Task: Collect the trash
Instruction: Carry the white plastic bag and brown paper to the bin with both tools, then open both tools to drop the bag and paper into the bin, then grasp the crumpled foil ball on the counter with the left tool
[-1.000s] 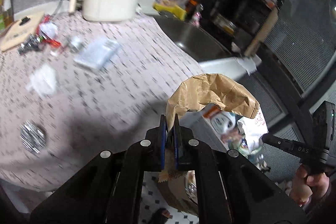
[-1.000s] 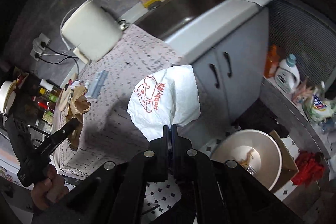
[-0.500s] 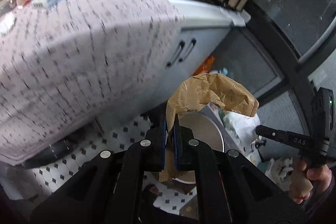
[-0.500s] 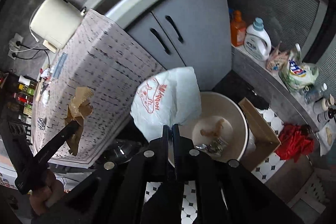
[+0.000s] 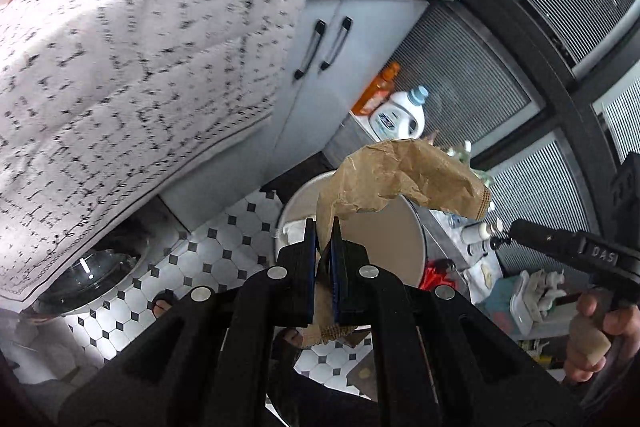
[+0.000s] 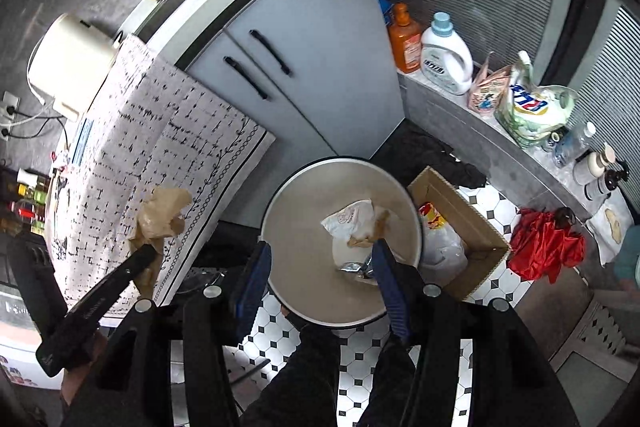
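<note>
Down on the tiled floor stood the round bin (image 6: 304,227), open-topped, and everything else took its place from it. Behind the bin rose the grey cabinet (image 6: 320,39) with two black handles; to the bin's left hung the patterned tablecloth (image 6: 168,131), draped over a table edge. A cardboard box (image 6: 472,227) sat touching the bin's right side, with a red cloth (image 6: 544,247) on the floor beyond it. Above the bin's near rim was the right gripper (image 6: 320,267), its jaws opening with nothing between them; a white wrapper (image 6: 350,221) lay inside the bin, below those fingers. Left of the bin, in front of the tablecloth, the left gripper (image 5: 324,231) was clenched on a crumpled brown paper bag (image 5: 404,175), held up in the air, not yet over the bin's mouth.
</note>
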Available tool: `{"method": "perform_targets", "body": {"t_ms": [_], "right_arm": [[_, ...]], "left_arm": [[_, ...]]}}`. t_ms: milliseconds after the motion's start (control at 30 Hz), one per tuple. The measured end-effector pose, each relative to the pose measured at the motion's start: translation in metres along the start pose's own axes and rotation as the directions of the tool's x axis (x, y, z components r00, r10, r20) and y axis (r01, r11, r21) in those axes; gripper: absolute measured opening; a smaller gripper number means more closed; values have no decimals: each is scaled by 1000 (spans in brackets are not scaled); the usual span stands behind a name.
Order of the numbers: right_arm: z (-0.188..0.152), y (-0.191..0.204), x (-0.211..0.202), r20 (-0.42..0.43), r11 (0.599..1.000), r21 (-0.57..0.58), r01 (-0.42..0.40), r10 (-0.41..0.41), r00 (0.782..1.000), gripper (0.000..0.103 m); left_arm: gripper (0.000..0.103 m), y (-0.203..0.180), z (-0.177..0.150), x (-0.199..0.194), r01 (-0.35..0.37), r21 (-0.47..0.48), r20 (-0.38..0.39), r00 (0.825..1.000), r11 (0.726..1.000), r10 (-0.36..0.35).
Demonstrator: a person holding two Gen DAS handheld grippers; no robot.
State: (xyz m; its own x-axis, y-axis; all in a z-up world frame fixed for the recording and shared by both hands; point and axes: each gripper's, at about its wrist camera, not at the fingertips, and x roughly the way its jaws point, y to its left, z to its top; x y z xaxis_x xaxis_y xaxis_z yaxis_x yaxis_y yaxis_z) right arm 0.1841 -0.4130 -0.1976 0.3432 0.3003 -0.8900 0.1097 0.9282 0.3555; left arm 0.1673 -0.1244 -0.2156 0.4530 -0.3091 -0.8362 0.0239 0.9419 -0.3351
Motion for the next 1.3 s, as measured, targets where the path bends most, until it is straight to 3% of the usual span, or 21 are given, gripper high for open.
{"method": "perform_targets", "body": {"t_ms": [267, 433, 533, 800, 967, 1300], "right_arm": [[-1, -30, -22, 30, 998, 50, 33, -34, 999, 53], [-4, -45, -31, 36, 996, 72, 55, -58, 998, 53], [-6, -50, -32, 35, 995, 81, 58, -61, 998, 54], [-7, -35, -26, 31, 998, 53, 29, -31, 999, 59], [-4, -9, -20, 31, 1000, 13, -12, 11, 999, 63], [8, 64, -12, 26, 989, -110, -101, 104, 994, 75]], "left_arm": [[7, -33, -5, 35, 59, 48, -81, 995, 997, -55], [40, -43, -10, 46, 96, 40, -96, 991, 995, -92], [47, -43, -11, 46, 104, 39, -92, 991, 994, -100], [67, -22, -2, 15, 38, 22, -14, 999, 999, -38], [73, 3, 0, -12, -10, -12, 40, 999, 1000, 11], [82, 67, 1, -84, -116, -126, 168, 976, 985, 137]]}}
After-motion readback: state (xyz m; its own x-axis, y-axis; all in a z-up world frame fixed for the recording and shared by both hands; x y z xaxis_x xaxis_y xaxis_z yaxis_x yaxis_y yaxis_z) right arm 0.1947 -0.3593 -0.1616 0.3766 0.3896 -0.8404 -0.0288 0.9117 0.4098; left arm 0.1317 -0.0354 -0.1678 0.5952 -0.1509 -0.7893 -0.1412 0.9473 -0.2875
